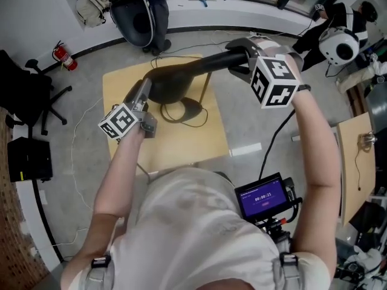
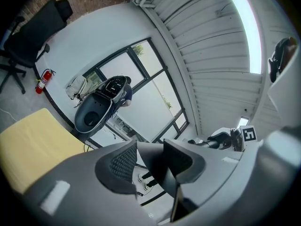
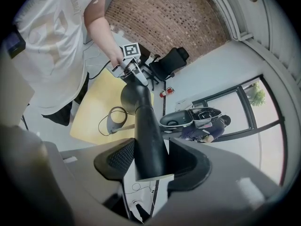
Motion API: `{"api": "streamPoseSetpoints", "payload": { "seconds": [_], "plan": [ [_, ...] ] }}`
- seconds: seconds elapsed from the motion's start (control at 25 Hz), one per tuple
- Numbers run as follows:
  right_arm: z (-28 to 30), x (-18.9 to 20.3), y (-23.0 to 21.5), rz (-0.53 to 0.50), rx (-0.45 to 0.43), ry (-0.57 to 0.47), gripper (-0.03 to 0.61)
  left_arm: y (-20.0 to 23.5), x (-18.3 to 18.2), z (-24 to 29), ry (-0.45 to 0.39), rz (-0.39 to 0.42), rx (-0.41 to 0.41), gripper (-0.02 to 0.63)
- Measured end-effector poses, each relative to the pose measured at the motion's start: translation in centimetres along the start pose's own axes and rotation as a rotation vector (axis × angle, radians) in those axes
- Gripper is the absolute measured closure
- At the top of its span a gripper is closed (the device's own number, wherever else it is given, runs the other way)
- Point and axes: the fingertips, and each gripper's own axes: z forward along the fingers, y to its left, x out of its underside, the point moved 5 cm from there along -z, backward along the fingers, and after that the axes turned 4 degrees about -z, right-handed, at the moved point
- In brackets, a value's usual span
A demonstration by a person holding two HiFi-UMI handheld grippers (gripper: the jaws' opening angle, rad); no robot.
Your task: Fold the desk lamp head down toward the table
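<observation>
Black and tapered, the lamp head hangs high above its round base, lying almost level rather than tipped down toward the yellow counter. The right gripper is clamped on the narrow end, out to the right of the base; in the right gripper view the jaws press both sides of the smooth tube. The left gripper sits by the wide end, left of the base. Its jaws stand apart with nothing between them.

The fold looks barely begun. The likely trouble is the base: nothing holds it, so a hard push down on the head could tip it or drag it across the counter. The tube is smooth and narrowing, so the right gripper could also slide off it. The cord looped at the base might snag.
</observation>
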Motion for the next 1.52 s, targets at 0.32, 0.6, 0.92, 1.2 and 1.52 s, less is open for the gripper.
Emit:
{"api": "streamPoseSetpoints", "payload": {
  "seconds": [0.32, 0.6, 0.92, 1.2, 1.52],
  "plan": [
    [0.5, -0.1, -1.3, -0.048, -0.001, 0.018, 0.337, 0.5, 0.3, 1.2, 0.011, -0.013, 0.003, 0.446],
    [0.7, -0.4, -1.1, -0.091, -0.009, 0.054, 0.333, 1.2, 1.9, 1.6, 0.039, -0.040, 0.012, 0.446],
    [0.5, -1.0, -1.4, -0.142, -0.020, 0.108, 0.330, 1.6, 3.1, 2.0, 0.063, -0.069, 0.022, 0.448],
    [0.5, -1.2, -1.7, -0.172, -0.034, 0.138, 0.327, 1.8, 3.9, 2.5, 0.088, -0.076, 0.020, 0.448],
    [0.6, -1.1, -1.7, -0.201, -0.035, 0.164, 0.324, 1.9, 4.8, 3.1, 0.107, -0.082, 0.023, 0.448]
  ]
}}
